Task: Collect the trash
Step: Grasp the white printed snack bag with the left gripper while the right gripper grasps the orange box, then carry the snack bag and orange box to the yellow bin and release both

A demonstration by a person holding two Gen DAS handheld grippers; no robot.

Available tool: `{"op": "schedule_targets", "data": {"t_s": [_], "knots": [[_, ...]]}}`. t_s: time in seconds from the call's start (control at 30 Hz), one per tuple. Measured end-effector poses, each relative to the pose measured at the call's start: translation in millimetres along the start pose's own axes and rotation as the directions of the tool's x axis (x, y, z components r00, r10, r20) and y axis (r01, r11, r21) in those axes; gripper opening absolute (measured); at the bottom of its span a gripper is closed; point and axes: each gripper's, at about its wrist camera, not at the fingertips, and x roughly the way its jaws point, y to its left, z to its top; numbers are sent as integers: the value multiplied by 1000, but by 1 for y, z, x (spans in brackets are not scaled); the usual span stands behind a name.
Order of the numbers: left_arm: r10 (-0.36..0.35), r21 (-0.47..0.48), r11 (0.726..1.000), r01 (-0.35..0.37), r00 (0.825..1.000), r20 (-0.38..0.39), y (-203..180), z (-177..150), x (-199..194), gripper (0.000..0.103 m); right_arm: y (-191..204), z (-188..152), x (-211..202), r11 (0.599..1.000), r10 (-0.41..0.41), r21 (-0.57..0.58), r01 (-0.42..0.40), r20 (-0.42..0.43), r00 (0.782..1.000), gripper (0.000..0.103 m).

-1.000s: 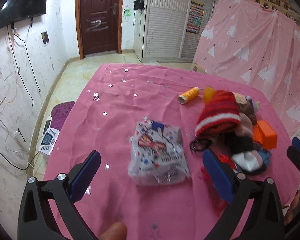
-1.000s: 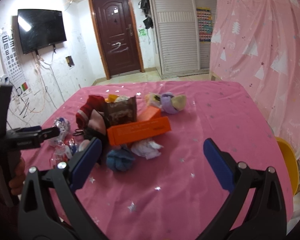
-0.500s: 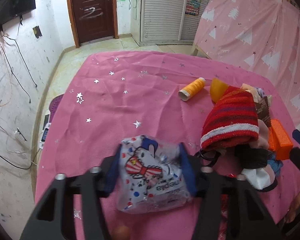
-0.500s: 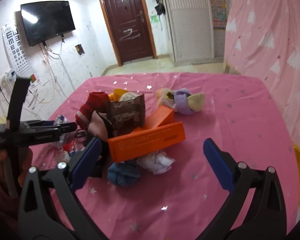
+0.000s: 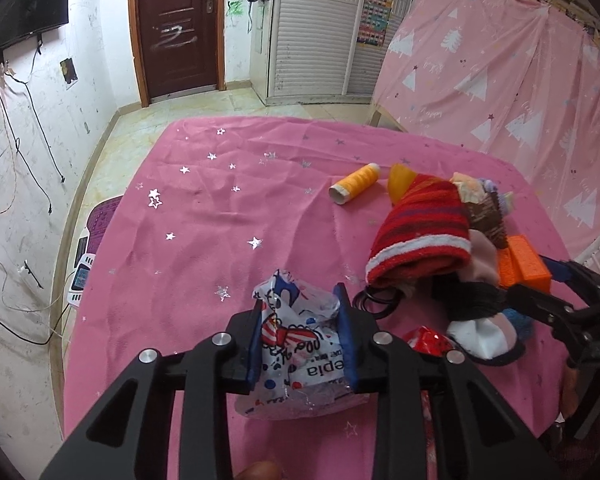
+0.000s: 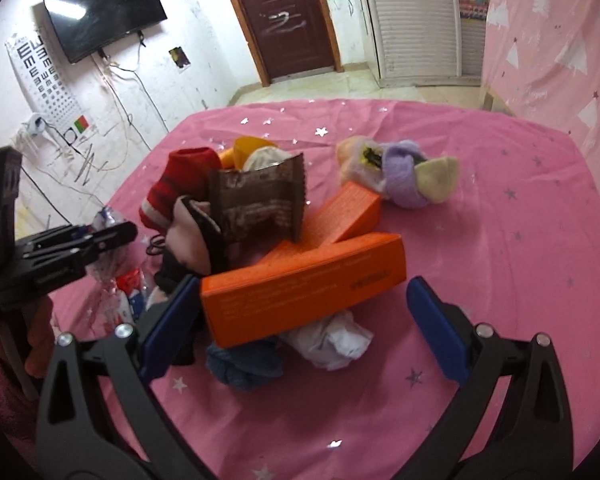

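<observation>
- On the pink tablecloth (image 5: 228, 220) in front of you, your left gripper (image 5: 302, 336) has just been closing, and its blue pads now squeeze the crinkled printed plastic wrapper (image 5: 300, 344).
- Just right of it lies the heap: red striped hat (image 5: 424, 232), orange box (image 6: 304, 284), brown snack wrapper (image 6: 260, 200).
- Your right gripper (image 6: 304, 312) stands wide open, empty, around the box's near end and a crumpled white paper (image 6: 332, 342).

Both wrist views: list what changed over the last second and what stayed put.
The left gripper has just been closing and now pinches the printed wrapper, crumpling it. The right gripper moved in toward the pile, its open jaws now flanking the long orange box. The thread spool, red sock and the remaining pile stayed put.
</observation>
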Motion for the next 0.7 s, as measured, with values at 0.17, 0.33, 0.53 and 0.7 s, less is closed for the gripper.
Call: {"op": "schedule_targets", "data": {"t_s": [0.17,0.33,0.53,0.7], "knots": [[-4,-2,1000,4,1000,20,1,-1,-11,25,-8,-3,-7,1000,25,13,-25,27,999,91],[0,-13,1000,0,1000,19,2,2,-13,25,-8,-1,-16,1000,0,-3,0,72,997,91],[-18,9,1000,17,999,39,-11,13,-26,25,-22,3,-42,999,-26,36,21,142,989,91],[-50,53,998,46,997,66,-38,31,-38,25,-50,0,-68,995,-75,78,61,187,980,91]]}}
